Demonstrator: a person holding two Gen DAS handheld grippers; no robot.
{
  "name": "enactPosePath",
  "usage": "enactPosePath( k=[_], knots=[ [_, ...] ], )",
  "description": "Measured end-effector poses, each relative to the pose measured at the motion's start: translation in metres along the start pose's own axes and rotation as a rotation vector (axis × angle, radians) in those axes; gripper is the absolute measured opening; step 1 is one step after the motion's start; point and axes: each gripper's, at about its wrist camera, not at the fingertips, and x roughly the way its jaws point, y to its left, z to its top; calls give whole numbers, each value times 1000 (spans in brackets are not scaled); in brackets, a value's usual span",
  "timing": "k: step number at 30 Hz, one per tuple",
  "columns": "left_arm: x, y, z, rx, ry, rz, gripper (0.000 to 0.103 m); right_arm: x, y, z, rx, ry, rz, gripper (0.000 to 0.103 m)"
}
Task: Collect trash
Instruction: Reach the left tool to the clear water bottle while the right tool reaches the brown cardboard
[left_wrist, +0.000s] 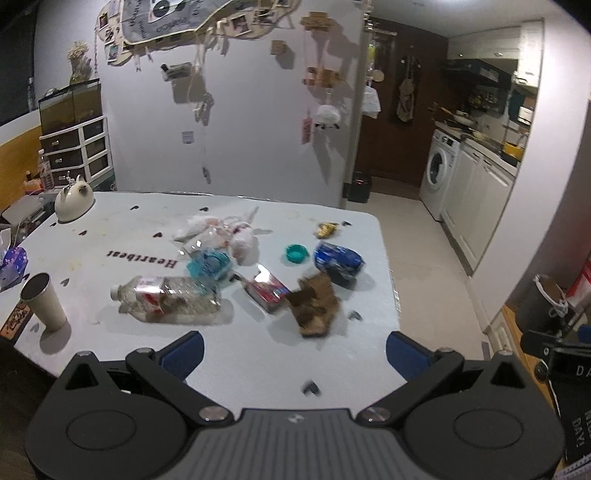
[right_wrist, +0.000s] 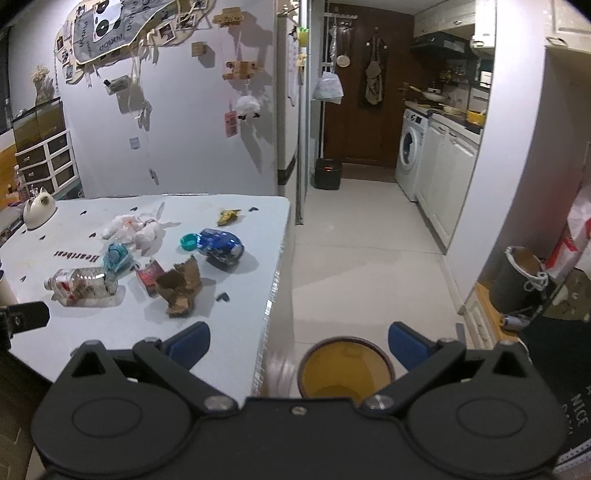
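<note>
On the white table (left_wrist: 122, 221), the trash lies mid-surface toward the right edge: a clear, crushed plastic bottle (left_wrist: 168, 297), crumpled brown cardboard (left_wrist: 314, 304), a small red carton (left_wrist: 267, 290), a dented blue can (left_wrist: 338, 260), a teal cap (left_wrist: 296, 253) and wadded white plastic (left_wrist: 225, 230). Left tongs (left_wrist: 293, 356) hover level over the near edge, spread and empty. Right tongs (right_wrist: 299, 345) are spread wide above a round yellow-lined bin (right_wrist: 345, 365) on the floor.

At far left of my left view I see a paper cup (left_wrist: 42, 301); a washing machine (left_wrist: 441, 173) stands at right, a drawer unit (left_wrist: 75, 151) upper left.
</note>
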Motion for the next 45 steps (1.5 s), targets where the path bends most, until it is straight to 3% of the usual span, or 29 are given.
enactPosePath(
  k=[13, 20, 25, 29, 36, 42, 45],
  knots=[
    [103, 111, 92, -21, 8, 24, 103, 98, 98, 75, 41, 5, 2, 103],
    [177, 177, 117, -177, 77, 72, 103, 161, 143, 98, 43, 23, 2, 103],
    [231, 212, 118, -320, 182, 129, 103, 205, 168, 100, 1, 49, 27, 103],
    [272, 230, 107, -420, 324, 194, 103, 240, 185, 92, -60, 51, 45, 103],
    [309, 245, 82, -603, 518, 250, 103, 290, 198, 68, -136, 174, 34, 103],
    [333, 250, 64, -785, 608, 336, 103, 311, 198, 57, -137, 227, 41, 103],
    [340, 252, 61, -873, 589, 348, 103, 318, 199, 54, -162, 248, 63, 103]
  ],
)
